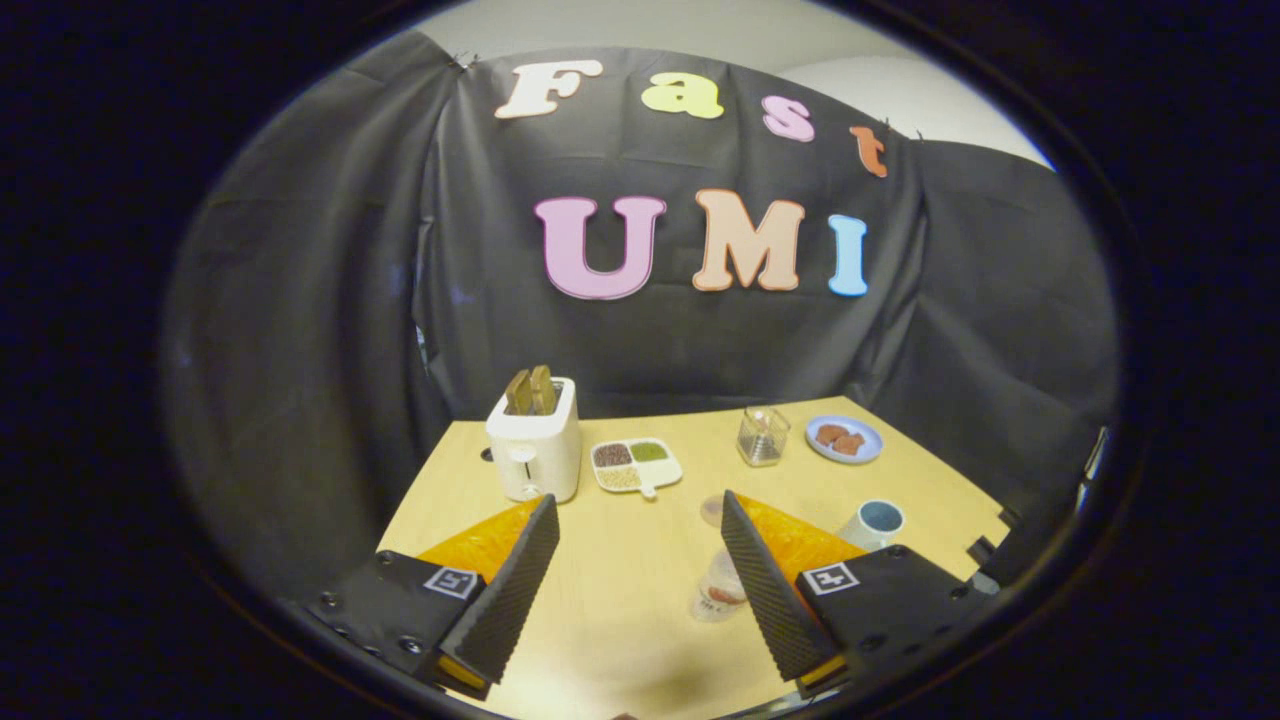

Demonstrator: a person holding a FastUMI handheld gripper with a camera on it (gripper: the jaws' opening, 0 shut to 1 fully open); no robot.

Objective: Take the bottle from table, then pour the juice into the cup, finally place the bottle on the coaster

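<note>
Gripper fingers apart, bottle between, untouched

Toaster at worktop rear left, divided dish right of it, jar then plate farther right, cup nearer, bottle lower centre.

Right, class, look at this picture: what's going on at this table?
A person is holding a hand-held gripper over a wooden table. Its fingers are spread open with nothing between them. A small clear bottle stands by the right finger, partly hidden behind it, not yet grasped. Beyond that finger stands a cup. Further back are a toaster with bread in it, a divided dish, a glass jar and a blue plate.
</note>
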